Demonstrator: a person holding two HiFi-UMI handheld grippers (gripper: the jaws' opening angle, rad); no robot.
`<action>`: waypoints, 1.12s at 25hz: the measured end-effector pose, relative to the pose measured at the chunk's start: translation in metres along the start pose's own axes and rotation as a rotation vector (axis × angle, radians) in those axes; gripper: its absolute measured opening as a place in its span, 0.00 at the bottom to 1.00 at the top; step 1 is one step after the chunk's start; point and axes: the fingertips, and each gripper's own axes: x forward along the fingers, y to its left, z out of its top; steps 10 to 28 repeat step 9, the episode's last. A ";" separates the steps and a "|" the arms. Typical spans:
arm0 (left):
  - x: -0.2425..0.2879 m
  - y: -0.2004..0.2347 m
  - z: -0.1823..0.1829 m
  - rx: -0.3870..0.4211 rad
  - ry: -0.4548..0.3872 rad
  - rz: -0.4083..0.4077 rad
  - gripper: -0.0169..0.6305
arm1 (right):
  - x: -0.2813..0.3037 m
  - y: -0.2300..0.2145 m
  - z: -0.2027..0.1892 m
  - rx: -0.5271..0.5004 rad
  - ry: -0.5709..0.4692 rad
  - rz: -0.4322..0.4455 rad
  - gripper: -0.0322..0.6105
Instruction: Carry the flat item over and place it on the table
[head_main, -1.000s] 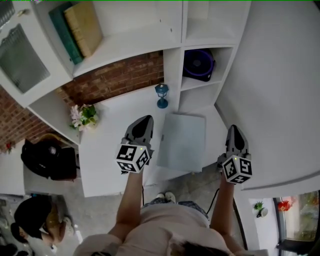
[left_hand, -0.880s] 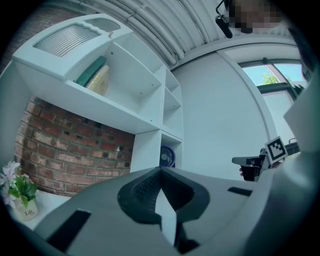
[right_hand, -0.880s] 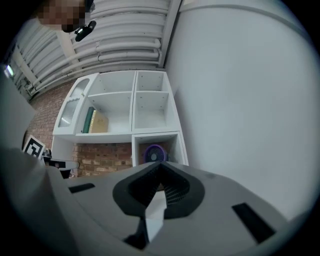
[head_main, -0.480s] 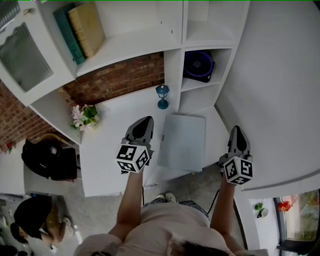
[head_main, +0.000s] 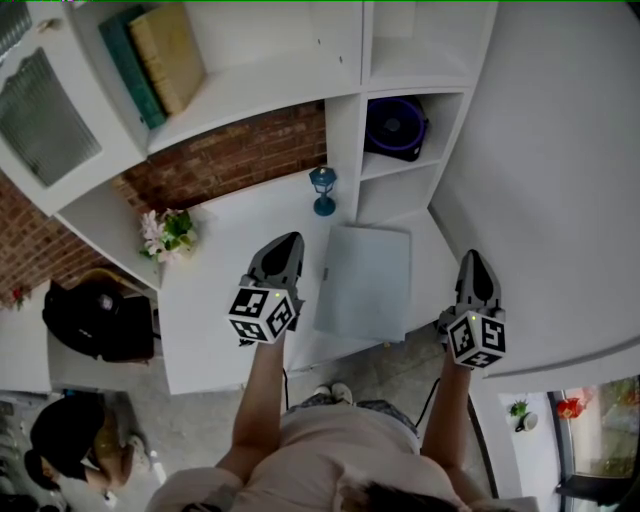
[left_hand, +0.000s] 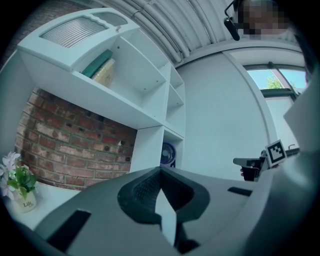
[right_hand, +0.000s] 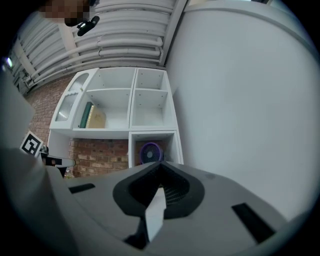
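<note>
A flat grey rectangular item (head_main: 365, 283) lies on the white table (head_main: 215, 320) near its front edge, between my two grippers. My left gripper (head_main: 284, 245) hovers just left of the item, apart from it, with its jaws shut and nothing held. The right gripper (head_main: 474, 262) hangs to the item's right, beyond the table's corner and close to the white wall, also shut and empty. In the left gripper view the left gripper (left_hand: 161, 173) points level at the shelf unit. In the right gripper view the right gripper (right_hand: 161, 169) points level at the same shelves.
A small blue lantern (head_main: 323, 191) and a flower pot (head_main: 165, 232) stand at the back of the table against the brick wall. White shelves hold a purple fan (head_main: 396, 128) and books (head_main: 165, 55). A black bag (head_main: 95, 318) and another person (head_main: 70, 440) are at the left.
</note>
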 end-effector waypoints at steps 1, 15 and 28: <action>0.000 0.001 -0.001 -0.003 0.003 0.001 0.07 | 0.000 0.000 -0.001 -0.001 0.003 0.000 0.07; 0.001 0.001 -0.003 -0.010 0.010 -0.008 0.07 | 0.000 -0.001 -0.007 -0.004 0.019 -0.005 0.07; 0.001 0.001 -0.003 -0.010 0.010 -0.008 0.07 | 0.000 -0.001 -0.007 -0.004 0.019 -0.005 0.07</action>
